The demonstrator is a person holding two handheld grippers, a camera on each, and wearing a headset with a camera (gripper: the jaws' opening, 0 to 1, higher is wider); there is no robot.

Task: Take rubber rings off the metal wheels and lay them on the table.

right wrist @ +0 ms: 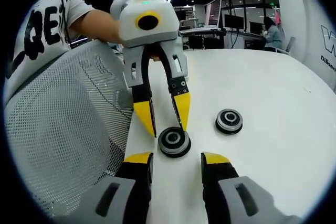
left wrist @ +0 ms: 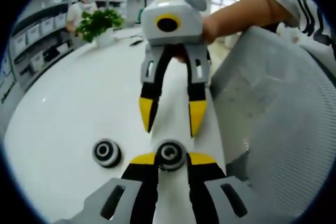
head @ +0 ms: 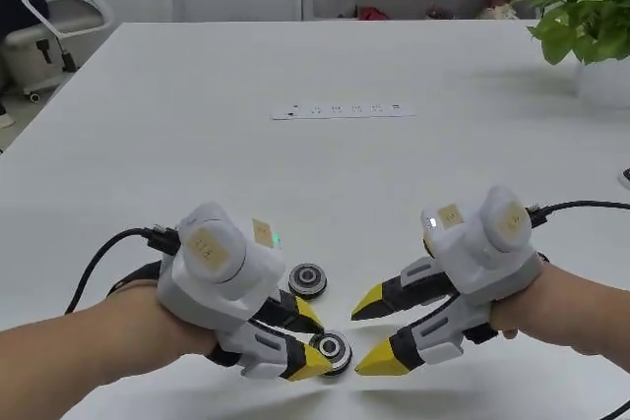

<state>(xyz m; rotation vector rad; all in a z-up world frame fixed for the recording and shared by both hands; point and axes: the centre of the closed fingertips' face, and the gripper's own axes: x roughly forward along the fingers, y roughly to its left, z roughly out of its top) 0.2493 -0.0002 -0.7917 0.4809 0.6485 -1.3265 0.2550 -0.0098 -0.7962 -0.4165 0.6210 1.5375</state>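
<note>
**Head view.** Two round wheels lie flat on the smooth white table [head: 197,125]. Each has a bright metal hub inside a dark outer ring. The near wheel [head: 332,351] sits at the yellow wedge tips of the left gripper [head: 313,341] and is partly hidden by the lower jaw. The far wheel [head: 307,280] lies free just beside it. The right gripper [head: 359,341] has its jaws spread with nothing between them, and its tips point at the near wheel. One flat white power strip [head: 340,110] lies mid-table. One leafy plant [head: 581,7] is cut off at the edge.

**Left gripper view.** The two jaws flank the near wheel, one tip at each side of its rim. Whether they press on it cannot be made out.

**Right gripper view.** The near wheel lies just ahead of the spread tips, not between them. A grey mesh surface [right wrist: 68,114] is cut off at the side, and what it belongs to is unclear.
</note>
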